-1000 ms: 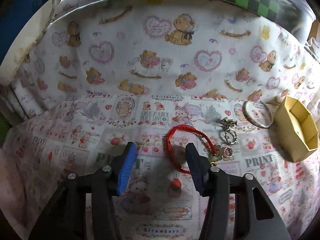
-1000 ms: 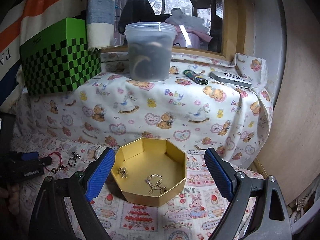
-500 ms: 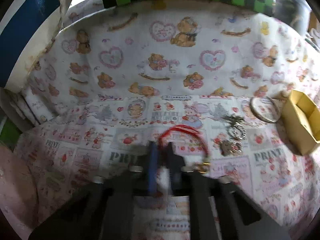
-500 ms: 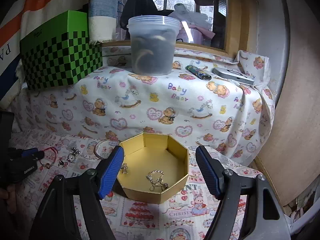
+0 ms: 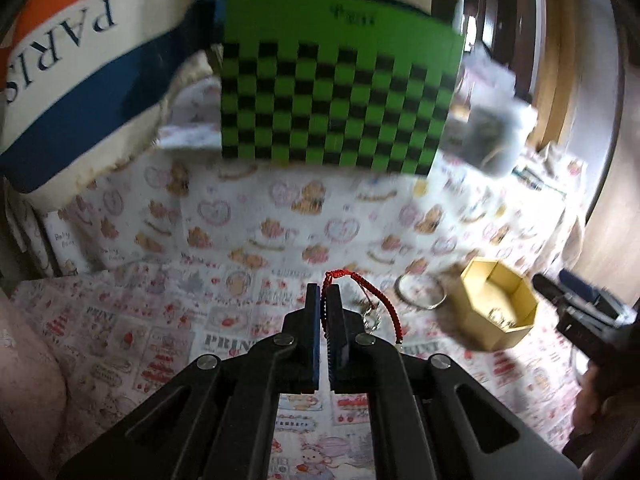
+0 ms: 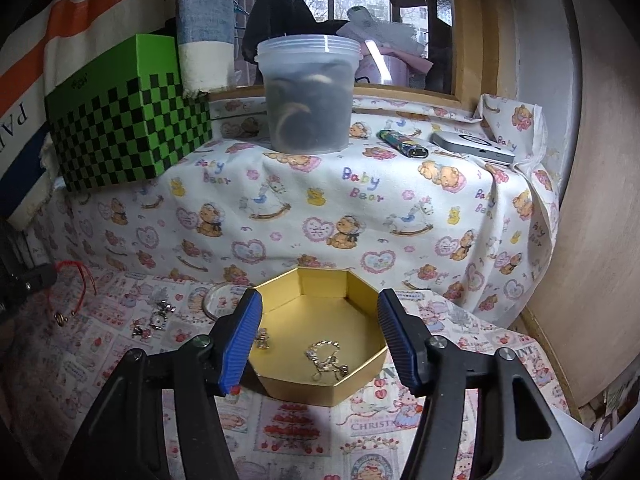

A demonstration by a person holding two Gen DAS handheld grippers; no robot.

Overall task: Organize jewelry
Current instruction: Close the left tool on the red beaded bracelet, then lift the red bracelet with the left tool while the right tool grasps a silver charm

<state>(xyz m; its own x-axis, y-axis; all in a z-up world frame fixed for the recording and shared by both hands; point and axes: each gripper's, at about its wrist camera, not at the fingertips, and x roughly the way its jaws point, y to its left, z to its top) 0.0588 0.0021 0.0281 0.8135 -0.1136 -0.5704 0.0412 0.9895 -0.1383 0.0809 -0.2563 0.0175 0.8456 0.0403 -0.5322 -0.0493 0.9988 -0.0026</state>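
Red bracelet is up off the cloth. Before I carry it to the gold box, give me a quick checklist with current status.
1. Left gripper shut on red bracelet: ok.
2. Bracelet hangs clear of the cloth: ok.
3. Gold box open, room inside: ok.
4. Right gripper steadying box: not ok, jaws closing, pads not yet touching it.
5. Path to box: cannot tell; silver bangle and charms lie between.

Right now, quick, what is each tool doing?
Left tool: closed on the red cord bracelet, lifted off the cloth.
Right tool: closing around the gold box, pads not pressing it yet.
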